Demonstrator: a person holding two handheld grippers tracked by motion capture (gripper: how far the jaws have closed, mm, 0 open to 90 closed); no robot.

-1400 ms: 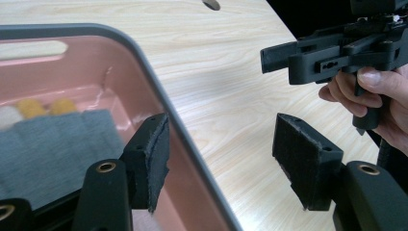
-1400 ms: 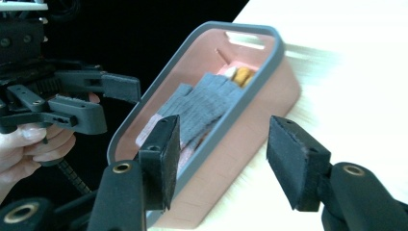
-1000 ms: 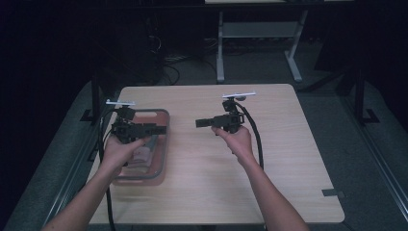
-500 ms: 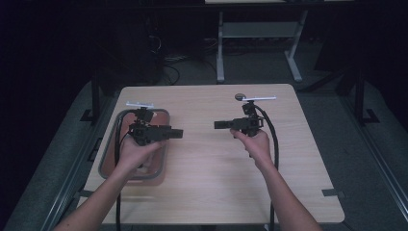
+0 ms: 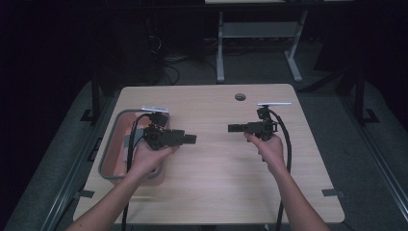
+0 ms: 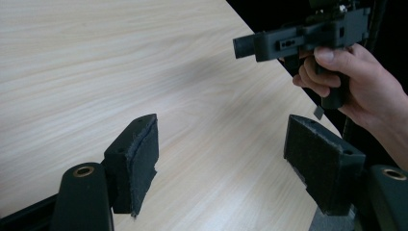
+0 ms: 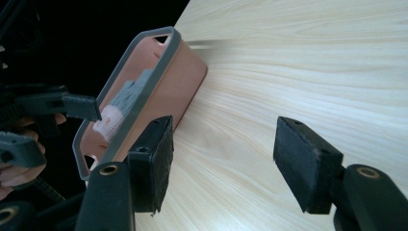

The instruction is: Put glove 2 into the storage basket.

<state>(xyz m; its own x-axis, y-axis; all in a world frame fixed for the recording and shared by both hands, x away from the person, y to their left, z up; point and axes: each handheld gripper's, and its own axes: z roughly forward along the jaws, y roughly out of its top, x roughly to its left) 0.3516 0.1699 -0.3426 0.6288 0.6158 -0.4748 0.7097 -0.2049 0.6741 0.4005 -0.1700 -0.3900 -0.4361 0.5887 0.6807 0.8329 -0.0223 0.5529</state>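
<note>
My left gripper point(image 5: 191, 139) is held level above the wooden table point(image 5: 216, 178), just right of a pink basin with a grey rim point(image 5: 111, 144), and points right. Its jaws have just been opening and stand open point(image 6: 221, 159) with only table between the pads. My right gripper point(image 5: 232, 128) faces it from the right, also level, and is open point(image 7: 223, 159) and empty. The two tips are apart. The basin point(image 7: 144, 82) holds a grey and white cloth point(image 7: 120, 106). The left gripper point(image 7: 57, 106) hangs beside the basin's rim.
A round cable hole point(image 5: 240, 96) lies near the table's far edge. Cables trail from both grippers toward the front edge. Small tape marks point(image 5: 332, 192) sit near the front corners. A white desk frame point(image 5: 221, 48) stands on the floor behind.
Both hands have moved to the right and slightly nearer the front edge. The left gripper has come off the basin toward the table's middle, and its jaws look wider.
</note>
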